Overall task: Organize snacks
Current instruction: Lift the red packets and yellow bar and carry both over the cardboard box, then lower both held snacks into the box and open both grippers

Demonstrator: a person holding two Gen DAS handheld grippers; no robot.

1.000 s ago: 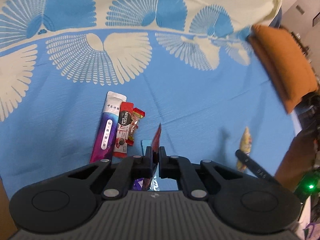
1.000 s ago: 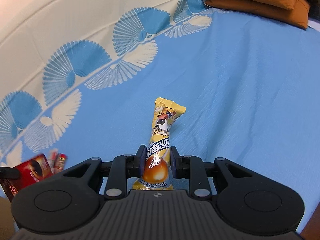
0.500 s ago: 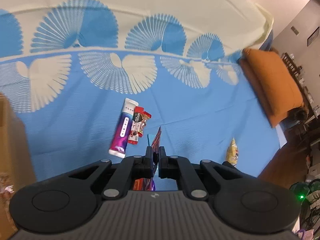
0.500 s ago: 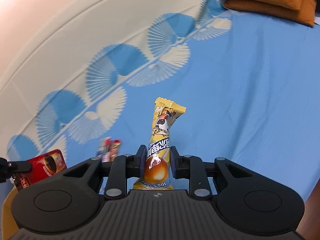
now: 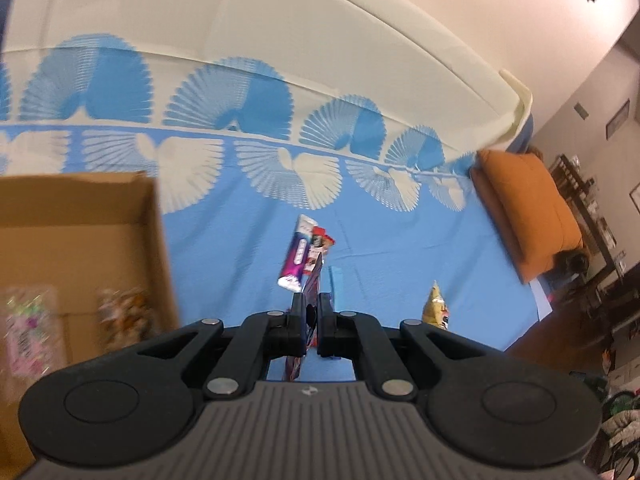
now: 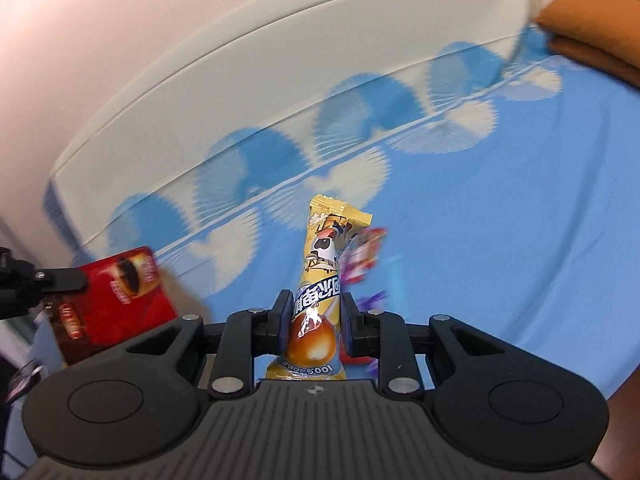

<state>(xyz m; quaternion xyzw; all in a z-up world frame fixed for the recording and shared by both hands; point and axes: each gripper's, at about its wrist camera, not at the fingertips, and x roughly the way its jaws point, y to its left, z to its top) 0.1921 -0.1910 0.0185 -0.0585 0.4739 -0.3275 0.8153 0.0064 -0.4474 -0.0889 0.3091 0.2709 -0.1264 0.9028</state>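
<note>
My left gripper (image 5: 313, 304) is shut on a flat red coffee packet (image 5: 314, 280), seen edge-on here and from its face in the right wrist view (image 6: 120, 292). My right gripper (image 6: 316, 300) is shut on a long yellow snack packet (image 6: 326, 256), which points up and away; its top also shows in the left wrist view (image 5: 438, 308). Both packets hang above the blue bedsheet (image 5: 400, 248). A purple stick packet (image 5: 297, 258) and a red stick packet (image 5: 317, 246) lie side by side on the sheet ahead. An open cardboard box (image 5: 80, 208) holding blurred snack bags is at the left.
Orange cushions (image 5: 528, 208) are stacked at the right end of the bed, also seen at the top right of the right wrist view (image 6: 592, 20). A cream headboard or wall panel (image 5: 280, 32) runs behind. Dark furniture (image 5: 592, 216) stands beyond the cushions.
Both grippers have risen and swung left with their packets still held. The cardboard box has come into the left wrist view, and the stick packets on the sheet look smaller and farther.
</note>
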